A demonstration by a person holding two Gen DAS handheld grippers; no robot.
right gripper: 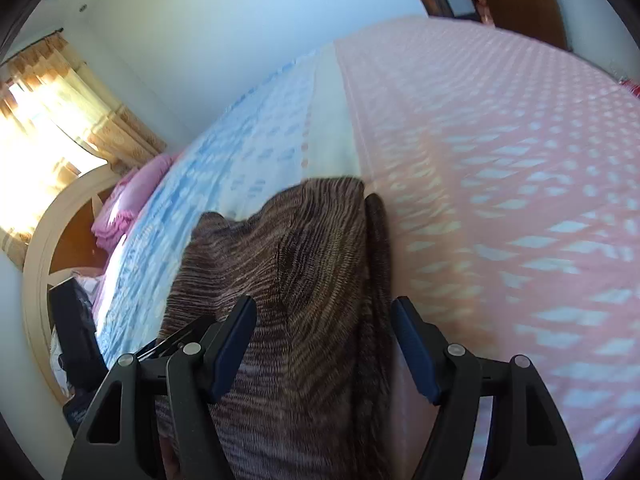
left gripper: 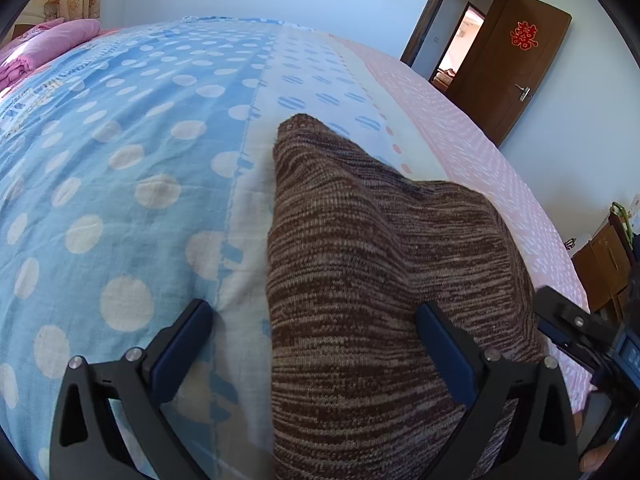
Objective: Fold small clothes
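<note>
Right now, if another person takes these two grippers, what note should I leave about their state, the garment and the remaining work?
Left gripper: open wide, holding nothing; the brown knit garment lies between its fingers.
Right gripper: open, over the same garment, not clamped.
Garment: lies on the bed sheet, bunched, one layer lapped over another.
Done: both grips released.
Left: check the fold, smooth it, finish folding.

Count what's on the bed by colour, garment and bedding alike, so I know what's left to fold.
Brown knitted garment: 1
Pink folded bedding at the far end: 1 pile, pieces too small to tell apart
Total: 2

Both lie on the spotted sheet.
</note>
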